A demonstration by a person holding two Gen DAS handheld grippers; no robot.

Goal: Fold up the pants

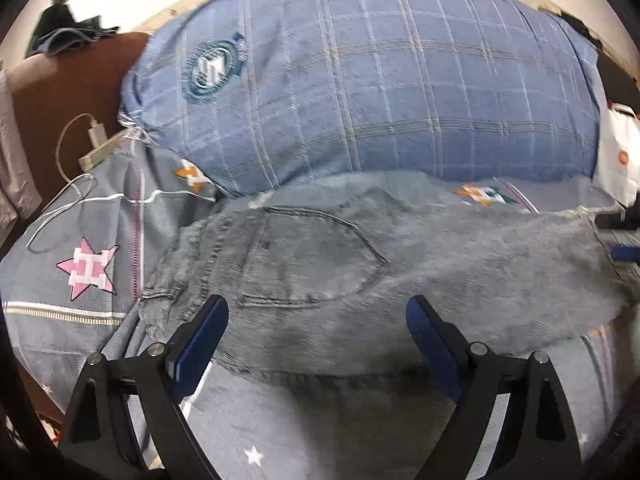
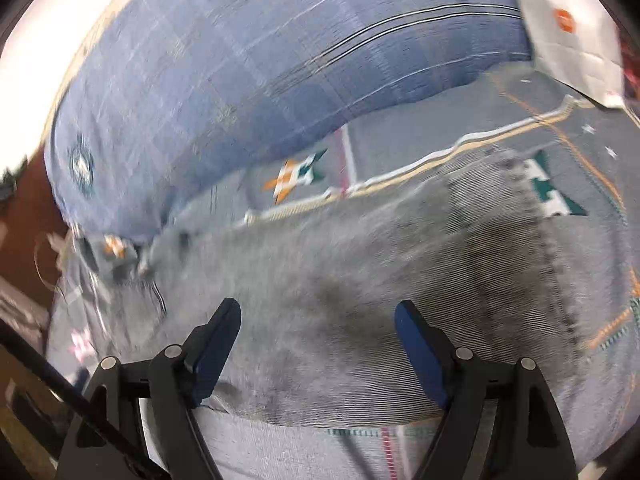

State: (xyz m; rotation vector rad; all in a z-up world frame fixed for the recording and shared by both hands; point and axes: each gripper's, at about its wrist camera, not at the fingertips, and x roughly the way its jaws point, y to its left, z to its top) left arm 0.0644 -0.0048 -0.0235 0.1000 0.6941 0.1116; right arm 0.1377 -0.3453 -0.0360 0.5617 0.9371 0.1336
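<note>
The left gripper (image 1: 316, 312) hangs with fingers wide apart over the jeans (image 1: 360, 272), holding nothing; the right gripper (image 2: 318, 316) likewise, above the leg end. The jeans lie flat on the sheet (image 1: 80, 216), back pocket (image 1: 312, 256) up. Beyond sits a plaid pillow (image 1: 360, 80). The right view is motion-blurred, with the waistband indistinct.

A: Left hand-held gripper (image 1: 316, 312): jaws spread wide, blue pads facing inward, nothing between them.

B: Right hand-held gripper (image 2: 318, 316)?

A: Same. Jaws wide apart, nothing held. Both point forward and tilt downward. Right wrist view is motion-blurred; left is only slightly soft.
</note>
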